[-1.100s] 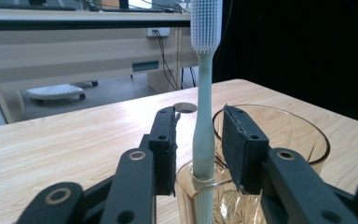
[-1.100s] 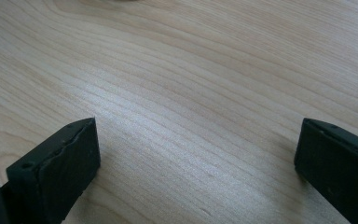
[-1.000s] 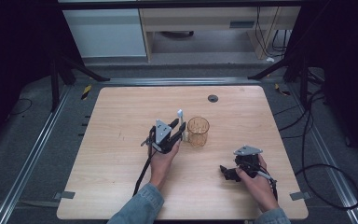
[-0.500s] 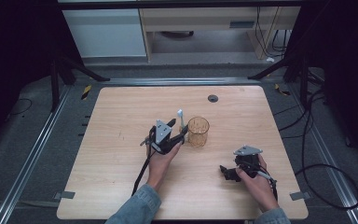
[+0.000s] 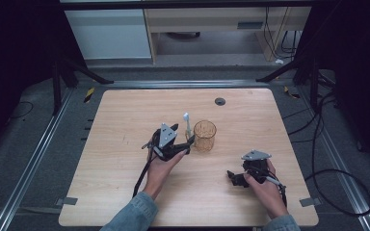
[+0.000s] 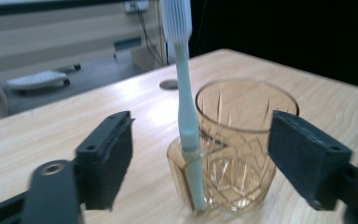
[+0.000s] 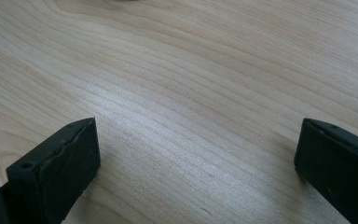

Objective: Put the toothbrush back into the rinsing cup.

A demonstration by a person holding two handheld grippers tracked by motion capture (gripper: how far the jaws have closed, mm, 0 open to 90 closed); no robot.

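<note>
An amber cut-glass tumbler [image 5: 204, 135] [image 6: 242, 154] stands upright near the middle of the table. A pale green toothbrush [image 5: 187, 126] [image 6: 186, 116] stands nearly upright, bristle head up, against the tumbler's left side. I cannot tell whether its foot is inside the glass or just outside the wall. My left gripper [image 5: 183, 138] [image 6: 200, 154] is open, its jaws wide apart on either side of the toothbrush and tumbler, touching neither. My right gripper [image 5: 237, 178] [image 7: 196, 154] rests low at the front right, open over bare wood.
The wooden table [image 5: 125, 120] has a small dark grommet hole [image 5: 219, 101] at its far edge. Black cables [image 5: 327, 159] trail over the floor to the right. A white cabinet [image 5: 111, 33] and a shelf stand beyond the table.
</note>
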